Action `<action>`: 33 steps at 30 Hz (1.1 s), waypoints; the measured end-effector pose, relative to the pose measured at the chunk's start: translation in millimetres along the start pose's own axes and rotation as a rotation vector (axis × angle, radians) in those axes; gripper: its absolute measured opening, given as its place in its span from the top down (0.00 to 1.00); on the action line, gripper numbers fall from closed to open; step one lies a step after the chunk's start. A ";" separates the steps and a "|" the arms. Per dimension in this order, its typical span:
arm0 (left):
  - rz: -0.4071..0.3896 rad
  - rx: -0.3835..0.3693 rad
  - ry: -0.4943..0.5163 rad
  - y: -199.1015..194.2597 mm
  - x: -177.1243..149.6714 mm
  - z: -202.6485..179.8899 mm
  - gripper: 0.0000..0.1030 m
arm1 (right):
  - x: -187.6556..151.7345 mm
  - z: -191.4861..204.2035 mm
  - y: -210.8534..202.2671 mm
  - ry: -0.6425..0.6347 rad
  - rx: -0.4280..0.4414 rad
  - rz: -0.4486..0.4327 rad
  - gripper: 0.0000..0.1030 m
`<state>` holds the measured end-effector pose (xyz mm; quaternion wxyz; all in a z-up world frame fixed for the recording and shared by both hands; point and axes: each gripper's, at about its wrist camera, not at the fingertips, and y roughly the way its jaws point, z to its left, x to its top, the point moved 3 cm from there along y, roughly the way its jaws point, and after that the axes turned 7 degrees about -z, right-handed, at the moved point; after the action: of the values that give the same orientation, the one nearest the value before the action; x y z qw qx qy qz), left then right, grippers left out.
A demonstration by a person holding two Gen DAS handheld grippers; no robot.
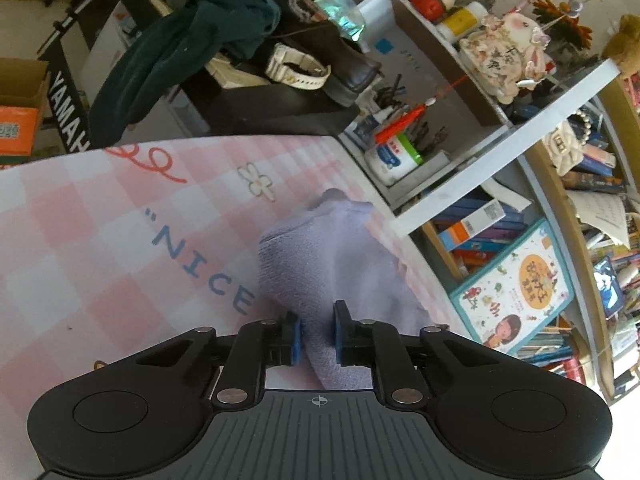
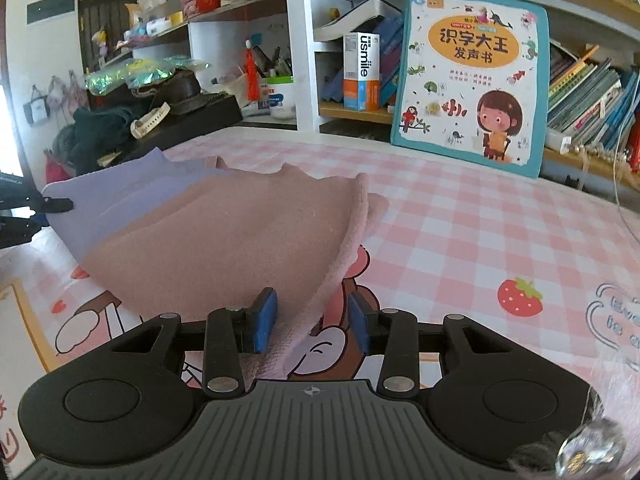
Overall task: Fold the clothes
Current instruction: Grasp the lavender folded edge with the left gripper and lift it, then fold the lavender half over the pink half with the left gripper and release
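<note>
A lavender cloth point(image 1: 332, 264) lies on the pink checked table cover point(image 1: 100, 240). Its near end runs between the blue pads of my left gripper point(image 1: 318, 334), whose jaws stand a little apart around it. In the right wrist view a dusty pink cloth point(image 2: 224, 236) lies spread on the table with the lavender cloth point(image 2: 120, 196) under its far left side. A raised fold of the pink cloth runs between the jaws of my right gripper point(image 2: 312, 322), which are open and wider than the fold. The left gripper's black tip point(image 2: 52, 204) shows at the left edge.
A children's picture book point(image 2: 468, 80) leans against the bookshelf point(image 2: 580, 92) at the table's far edge. A dark green garment point(image 1: 192, 40), a white watch point(image 1: 296, 66) and a brown shoe point(image 1: 344, 68) sit on a black stand beyond the table. A white jar with pens point(image 1: 394, 152) stands on the shelf.
</note>
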<state>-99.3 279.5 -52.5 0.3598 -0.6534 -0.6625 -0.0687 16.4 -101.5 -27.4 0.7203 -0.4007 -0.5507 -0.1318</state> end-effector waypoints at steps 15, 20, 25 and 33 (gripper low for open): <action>-0.072 -0.010 0.147 -8.6 -0.8 -26.7 0.89 | -0.3 -1.5 -0.3 0.016 0.007 0.002 0.64; -0.125 -0.059 0.270 -21.2 -1.9 -69.2 0.90 | -0.4 -3.2 -0.4 0.029 0.012 0.005 0.64; -0.168 -0.120 0.424 -28.9 -14.7 -122.2 0.90 | -0.1 -5.2 -0.1 0.042 0.018 0.007 0.64; -0.160 -0.218 0.821 -18.6 -88.4 -211.2 0.89 | -0.7 -7.8 -0.5 0.062 0.028 0.009 0.64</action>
<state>-44.5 86.2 59.0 0.5160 -0.5524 -0.5020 -0.4202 21.2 -107.6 -28.4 0.7430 -0.3889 -0.5282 -0.1330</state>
